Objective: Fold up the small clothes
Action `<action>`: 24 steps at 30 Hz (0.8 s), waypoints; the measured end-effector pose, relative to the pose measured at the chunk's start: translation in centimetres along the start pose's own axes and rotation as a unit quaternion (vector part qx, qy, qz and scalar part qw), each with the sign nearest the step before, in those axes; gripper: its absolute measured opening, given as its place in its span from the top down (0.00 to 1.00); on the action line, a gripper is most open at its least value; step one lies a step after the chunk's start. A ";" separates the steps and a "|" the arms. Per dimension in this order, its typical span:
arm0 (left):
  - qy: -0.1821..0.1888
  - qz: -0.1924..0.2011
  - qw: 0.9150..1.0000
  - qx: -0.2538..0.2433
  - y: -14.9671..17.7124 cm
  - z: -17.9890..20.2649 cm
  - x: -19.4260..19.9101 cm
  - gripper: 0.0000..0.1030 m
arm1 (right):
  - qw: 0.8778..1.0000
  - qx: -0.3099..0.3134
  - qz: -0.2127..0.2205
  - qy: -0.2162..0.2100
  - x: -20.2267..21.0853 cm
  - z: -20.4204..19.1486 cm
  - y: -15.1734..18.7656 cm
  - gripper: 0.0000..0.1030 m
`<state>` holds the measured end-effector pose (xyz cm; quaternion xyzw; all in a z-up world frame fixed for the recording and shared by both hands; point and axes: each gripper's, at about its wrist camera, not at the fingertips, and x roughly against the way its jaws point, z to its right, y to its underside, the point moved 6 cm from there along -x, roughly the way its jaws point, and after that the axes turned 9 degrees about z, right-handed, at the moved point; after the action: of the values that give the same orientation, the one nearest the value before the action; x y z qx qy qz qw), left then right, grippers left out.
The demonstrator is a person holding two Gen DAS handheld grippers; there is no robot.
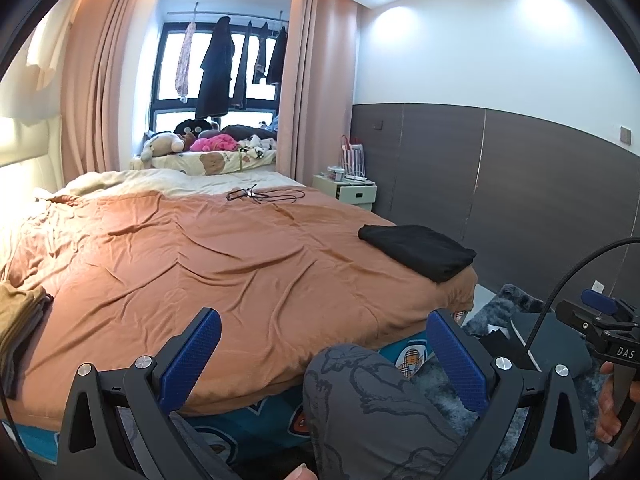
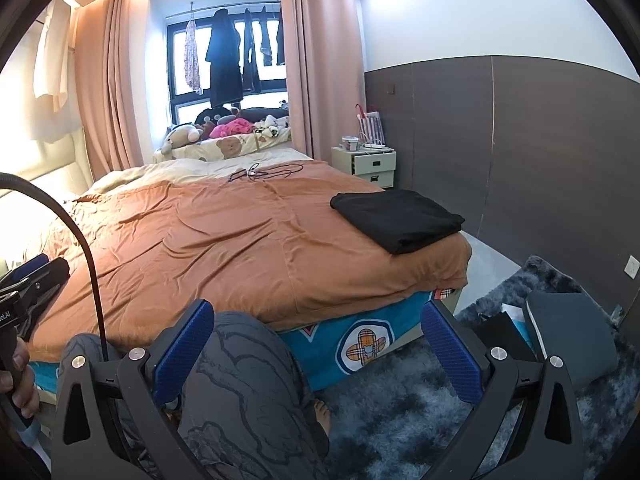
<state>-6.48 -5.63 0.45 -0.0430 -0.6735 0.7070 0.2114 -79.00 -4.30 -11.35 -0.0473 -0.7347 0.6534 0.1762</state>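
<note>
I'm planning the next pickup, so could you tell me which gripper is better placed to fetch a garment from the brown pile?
Probably left: the brown pile lies at the bed's left edge, nearest the open left gripper.

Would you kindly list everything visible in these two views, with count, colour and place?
folded garment: one, black, bed's near right corner
clothes pile: one, tan and grey, bed's left edge
bedspread: one, orange, over the bed
cables: a tangle, black, far end of bed
plush toys: several, mixed colours, window ledge
hanging clothes: several, mostly dark, window rail
nightstand: one, pale green, right of bed
rug: one, blue-grey, floor
left gripper: blue jaws open, empty
right gripper: blue jaws open, empty
</note>
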 end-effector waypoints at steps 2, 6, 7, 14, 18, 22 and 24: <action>0.001 0.000 1.000 0.000 0.0 0.0 0.0 0.00 | 1.000 0.002 0.001 0.001 0.0 0.0 0.0 0.00; 0.000 0.001 1.000 -0.001 0.0 0.0 0.0 0.00 | 1.000 0.005 0.001 0.003 0.1 -0.1 -0.1 0.00; 0.001 0.001 1.000 0.000 0.0 -0.1 0.0 0.00 | 1.000 0.005 0.001 0.002 0.0 0.0 0.0 0.00; 0.000 0.001 1.000 0.000 -0.1 -0.1 0.0 0.00 | 1.000 0.006 -0.001 0.000 -0.1 0.3 -0.1 0.00; 0.002 0.000 1.000 0.003 -0.1 0.0 -0.1 0.00 | 1.000 0.004 -0.003 -0.001 -0.2 0.5 0.0 0.00; 0.002 0.000 1.000 0.005 -0.1 0.0 0.0 0.00 | 1.000 0.004 -0.003 0.001 -0.2 0.6 -0.1 0.00; 0.002 -0.001 1.000 0.004 0.0 -0.1 0.0 0.00 | 1.000 0.003 -0.003 0.001 -0.1 0.6 -0.2 0.00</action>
<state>-6.44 -5.58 0.47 -0.0432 -0.6702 0.7095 0.2133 -79.03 -4.92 -11.27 -0.0455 -0.7328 0.6550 0.1787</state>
